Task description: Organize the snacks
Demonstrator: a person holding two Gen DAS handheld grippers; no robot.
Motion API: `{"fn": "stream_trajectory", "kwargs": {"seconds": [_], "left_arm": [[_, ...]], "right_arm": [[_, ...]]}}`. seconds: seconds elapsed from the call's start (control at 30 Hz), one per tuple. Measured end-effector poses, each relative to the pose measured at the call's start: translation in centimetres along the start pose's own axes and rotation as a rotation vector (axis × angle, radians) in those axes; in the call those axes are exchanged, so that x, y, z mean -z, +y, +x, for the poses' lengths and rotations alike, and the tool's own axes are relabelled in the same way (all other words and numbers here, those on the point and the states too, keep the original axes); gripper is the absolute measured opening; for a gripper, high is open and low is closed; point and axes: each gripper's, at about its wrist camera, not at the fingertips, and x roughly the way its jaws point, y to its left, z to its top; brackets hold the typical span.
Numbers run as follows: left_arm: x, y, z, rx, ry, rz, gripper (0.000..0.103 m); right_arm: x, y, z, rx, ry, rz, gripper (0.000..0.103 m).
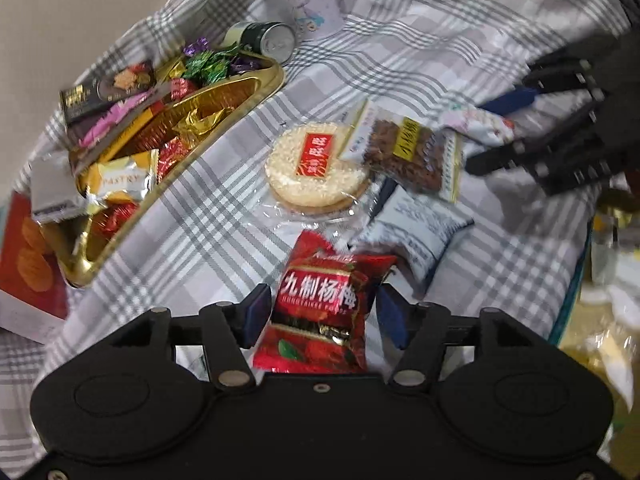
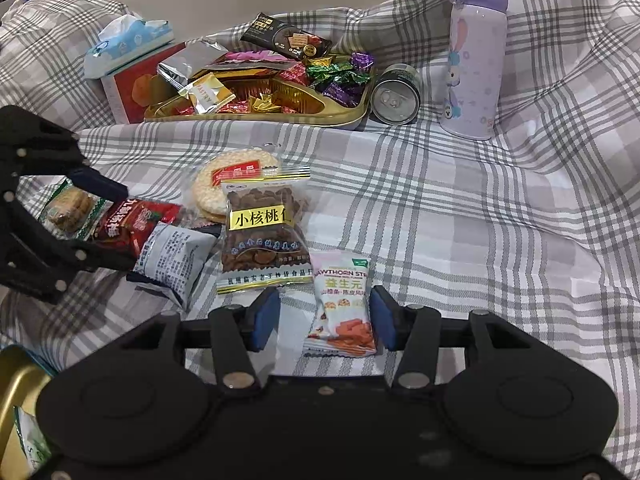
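Observation:
My left gripper (image 1: 320,316) is open around a red bayberry packet (image 1: 320,312) that lies on the checked cloth; the pads stand just beside its edges. It also shows in the right wrist view (image 2: 132,220). My right gripper (image 2: 322,316) is open around a white hawthorn-strip packet (image 2: 342,304), near its right pad. Ahead lie a walnut bag (image 2: 262,236), a round rice cracker (image 1: 316,168) and a grey-white packet (image 1: 416,228). A gold tray (image 1: 168,184) full of candies sits at the left.
A drink can (image 2: 396,94) lies beside the tray. A purple flask (image 2: 474,56) stands at the back right. A red box (image 2: 128,88) carries a tissue pack (image 2: 128,46). A biscuit packet (image 2: 68,208) lies under the left gripper. A gold tin (image 2: 16,384) is at bottom left.

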Motion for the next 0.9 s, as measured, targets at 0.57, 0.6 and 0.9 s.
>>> {"fn": "stream_trajectory", "kwargs": {"seconds": [0.57,0.6,0.9], "left_arm": [[2.6,3.1,-0.7,0.074,-0.063,-0.59,0.059],[2.9,3.2,-1.0,0.068,-0.061,-0.63,0.059],[4.9,2.0,-3.6,-0.041,-0.07,-0.844,0.058]], "right_arm": [[-0.3,0.4,0.3,-0.004,0.014,-0.018,0.064],[-0.3,0.3,0.3,-0.005,0.015,-0.016,0.064],[-0.3,0.3,0.2,0.0,0.03,0.012,0.063]]}}
